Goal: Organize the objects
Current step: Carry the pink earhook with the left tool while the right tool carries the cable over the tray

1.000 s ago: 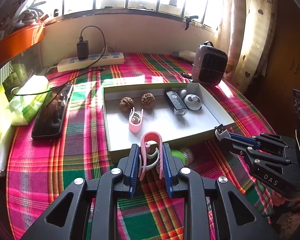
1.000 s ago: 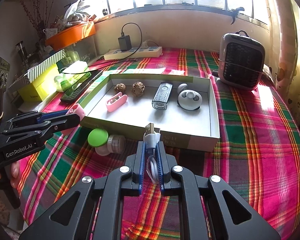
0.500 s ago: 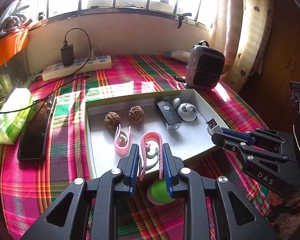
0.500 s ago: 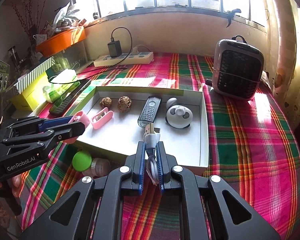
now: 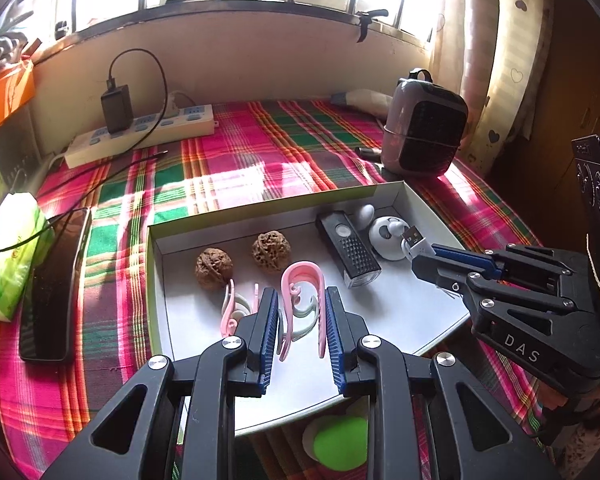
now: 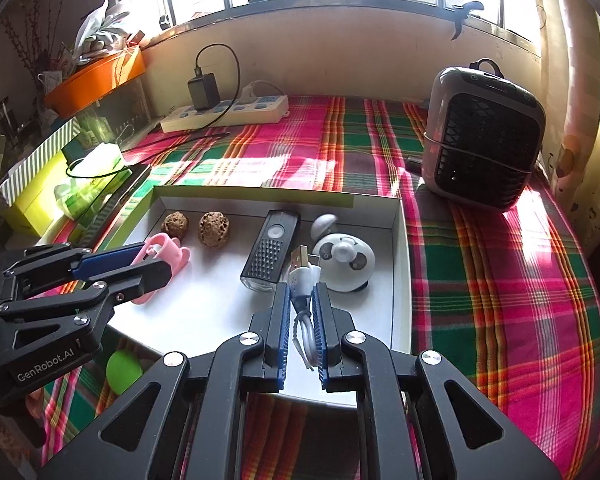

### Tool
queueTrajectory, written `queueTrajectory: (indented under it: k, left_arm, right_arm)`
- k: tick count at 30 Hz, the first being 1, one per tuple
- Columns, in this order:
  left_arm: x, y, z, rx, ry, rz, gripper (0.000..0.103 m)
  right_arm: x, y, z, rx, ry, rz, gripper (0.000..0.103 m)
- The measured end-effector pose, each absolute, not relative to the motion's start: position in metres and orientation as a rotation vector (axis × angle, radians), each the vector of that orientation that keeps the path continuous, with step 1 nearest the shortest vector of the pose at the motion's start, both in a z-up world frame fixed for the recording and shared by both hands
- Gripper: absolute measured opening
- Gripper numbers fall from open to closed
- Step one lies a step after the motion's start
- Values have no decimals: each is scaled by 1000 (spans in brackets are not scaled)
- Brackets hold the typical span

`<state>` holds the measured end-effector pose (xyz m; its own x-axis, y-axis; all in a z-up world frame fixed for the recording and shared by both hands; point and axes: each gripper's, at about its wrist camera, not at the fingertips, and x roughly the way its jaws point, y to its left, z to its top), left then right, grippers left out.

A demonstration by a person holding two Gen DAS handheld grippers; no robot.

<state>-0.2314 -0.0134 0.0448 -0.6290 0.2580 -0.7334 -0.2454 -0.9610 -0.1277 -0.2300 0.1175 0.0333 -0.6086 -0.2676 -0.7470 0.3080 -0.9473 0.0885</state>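
Lower pink clip [image 5: 302, 300] pinched in left gripper [image 5: 298, 322] beside its twin in box [image 5: 404, 312]; right gripper [image 6: 301, 316] pinching USB cable [image 6: 302, 276], set down beside flashlight [image 6: 270, 254].

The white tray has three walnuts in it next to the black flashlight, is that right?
Not quite: the white tray holds two walnuts, not three. They do lie beside the black flashlight, as the right wrist view shows.

Green-lidded jar [image 5: 342, 442] half hidden behind hand-held gripper [image 5: 298, 320]
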Motion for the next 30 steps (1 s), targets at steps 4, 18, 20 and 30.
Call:
queueTrajectory:
  k: [4, 18, 20, 30]
  left_arm:
    - [-238, -12, 41, -1188, -9, 2604, 21]
    - [-254, -6, 28, -1244, 0, 2580, 21]
    - [-255, -6, 28, -1240, -1, 2579, 21]
    - [-260, -6, 26, -1259, 13, 2589, 21]
  right_arm:
    - [-237, 116, 28, 1205, 86, -2552, 12]
    - [-250, 113, 16, 1256, 78, -2513, 12]
    - [-251, 112, 15, 1258, 79, -2511, 12]
    - [-255, 111, 15, 1260, 89, -2504, 12]
